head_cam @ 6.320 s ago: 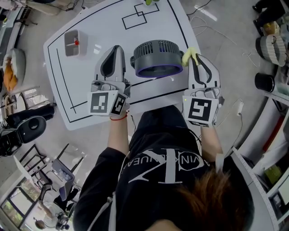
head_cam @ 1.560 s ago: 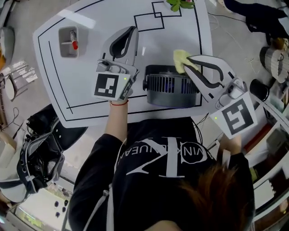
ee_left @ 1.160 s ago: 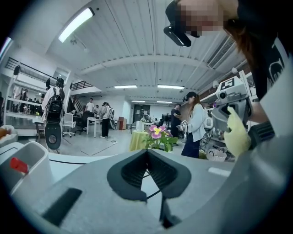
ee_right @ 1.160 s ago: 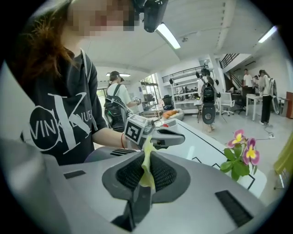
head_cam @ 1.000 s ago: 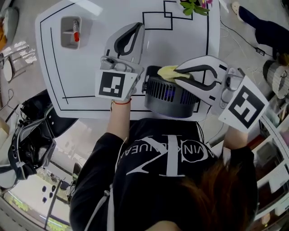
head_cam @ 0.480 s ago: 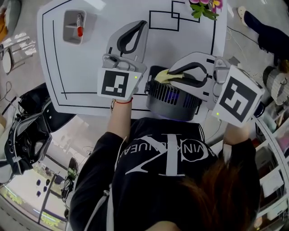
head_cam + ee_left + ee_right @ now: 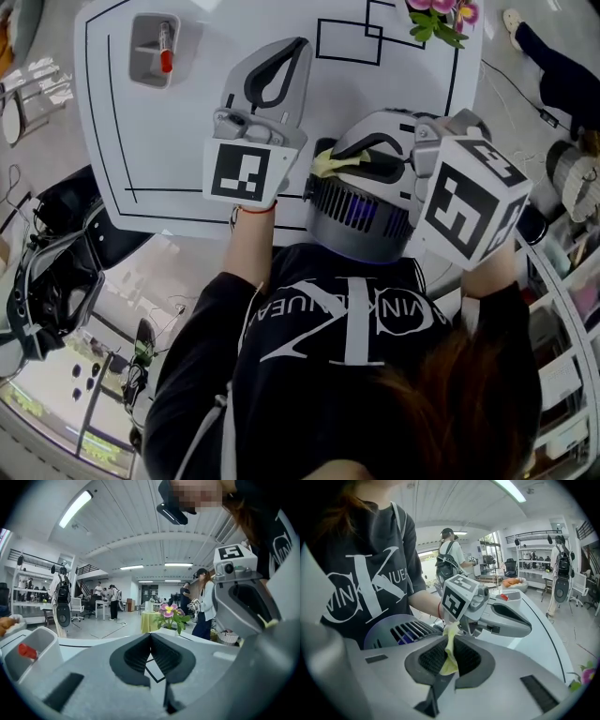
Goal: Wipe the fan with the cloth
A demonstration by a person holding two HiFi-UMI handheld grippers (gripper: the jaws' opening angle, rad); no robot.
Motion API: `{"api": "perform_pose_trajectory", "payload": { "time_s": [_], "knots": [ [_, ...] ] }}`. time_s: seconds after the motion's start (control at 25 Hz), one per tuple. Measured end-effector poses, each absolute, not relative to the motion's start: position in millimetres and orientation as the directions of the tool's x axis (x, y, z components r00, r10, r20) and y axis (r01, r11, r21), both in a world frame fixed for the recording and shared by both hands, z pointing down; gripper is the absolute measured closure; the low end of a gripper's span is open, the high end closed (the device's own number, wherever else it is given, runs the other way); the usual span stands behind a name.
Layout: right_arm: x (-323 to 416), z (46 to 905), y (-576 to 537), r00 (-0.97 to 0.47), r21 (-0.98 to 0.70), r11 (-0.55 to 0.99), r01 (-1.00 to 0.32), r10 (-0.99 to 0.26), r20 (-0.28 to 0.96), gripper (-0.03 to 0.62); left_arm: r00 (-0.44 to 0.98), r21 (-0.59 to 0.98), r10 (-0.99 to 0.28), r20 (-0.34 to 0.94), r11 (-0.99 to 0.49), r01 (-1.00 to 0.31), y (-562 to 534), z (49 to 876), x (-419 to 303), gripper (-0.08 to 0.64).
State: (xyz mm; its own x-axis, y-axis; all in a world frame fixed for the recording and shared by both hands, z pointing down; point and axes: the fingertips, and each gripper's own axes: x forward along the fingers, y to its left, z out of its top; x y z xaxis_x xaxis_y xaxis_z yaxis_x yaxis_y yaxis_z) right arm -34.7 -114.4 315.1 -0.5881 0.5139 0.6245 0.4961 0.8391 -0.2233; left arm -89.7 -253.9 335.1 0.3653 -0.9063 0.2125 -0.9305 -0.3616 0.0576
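Observation:
The grey round fan (image 7: 361,217) with a purple ring stands at the white table's near edge, right in front of me. My right gripper (image 7: 326,163) lies across the fan's top, shut on the yellow cloth (image 7: 334,161), which rests on the fan's upper left rim. In the right gripper view the cloth (image 7: 450,654) hangs pinched between the jaws of my right gripper (image 7: 449,641), just above the fan's slotted grille (image 7: 401,631). My left gripper (image 7: 298,47) rests on the table left of the fan. It is shut with nothing between the jaws of the left gripper (image 7: 151,637).
A grey bin (image 7: 141,45) holding a red-capped item sits at the table's far left. A pot of flowers (image 7: 441,17) stands at the far right edge. Black lines mark the table (image 7: 178,131). People stand far off in the room.
My right gripper has swept the cloth from the fan's far right side across its top to the upper left rim. The left gripper has stayed beside the fan.

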Motion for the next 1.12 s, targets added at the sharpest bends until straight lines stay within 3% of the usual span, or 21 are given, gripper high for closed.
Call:
{"api": "perform_pose_trajectory", "payload": {
  "time_s": [0.36,0.76,1.12],
  "knots": [
    [-35.8,331.9,-91.9,-0.505,-0.261,0.778,0.571,0.584,0.636,0.557,0.357,0.055,-0.907,0.223,-0.354,-0.934,-252.3,338.7,-90.6,0.549],
    [-15.3,368.9,-104.9,-0.411,-0.338,0.768,0.543,0.595,0.691,0.557,0.350,0.052,-0.906,0.239,-0.348,-0.936,-255.1,342.4,-93.1,0.549],
    [17.7,382.7,-105.1,-0.344,-0.456,0.729,0.510,0.659,0.669,0.557,0.349,0.062,-0.904,0.246,-0.345,-0.937,-258.5,347.3,-93.0,0.549]
  ]
}}
